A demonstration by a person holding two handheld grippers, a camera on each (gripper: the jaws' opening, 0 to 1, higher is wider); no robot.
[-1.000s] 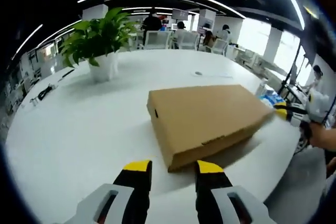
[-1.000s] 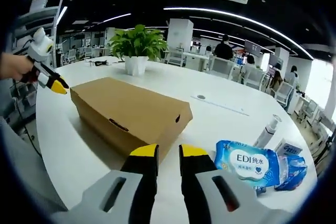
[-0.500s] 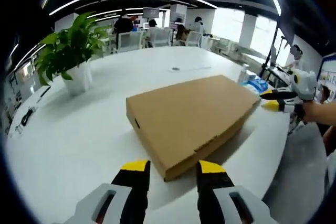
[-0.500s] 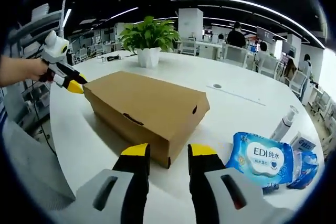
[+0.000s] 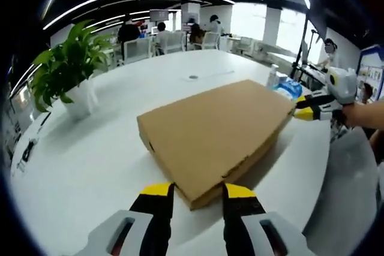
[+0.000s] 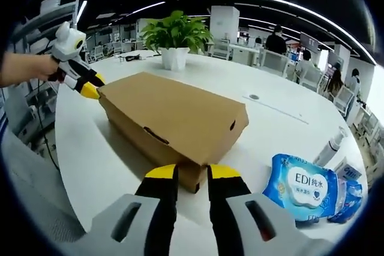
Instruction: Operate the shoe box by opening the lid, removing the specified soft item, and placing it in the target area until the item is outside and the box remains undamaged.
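Left gripper [image 5: 198,191]: jaws parted, holding nothing, yellow tips straddling the near corner of the shoe box [image 5: 216,127]. Right gripper [image 6: 192,173]: jaws parted too, empty, at the opposite corner. Box lies flat on the white table [image 5: 90,148], lid shut. Wet-wipes pack [image 6: 303,187] beside the box; potted plant [image 6: 174,37] beyond it.

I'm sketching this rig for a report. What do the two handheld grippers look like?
Each gripper, left and right, has two black jaws capped with yellow tips, rising from pale grey moulded housings with slotted openings. Seen from across the brown cardboard shoe box, each shows a white rounded body behind black-and-yellow jaws. A dark cuff edges the left arm.
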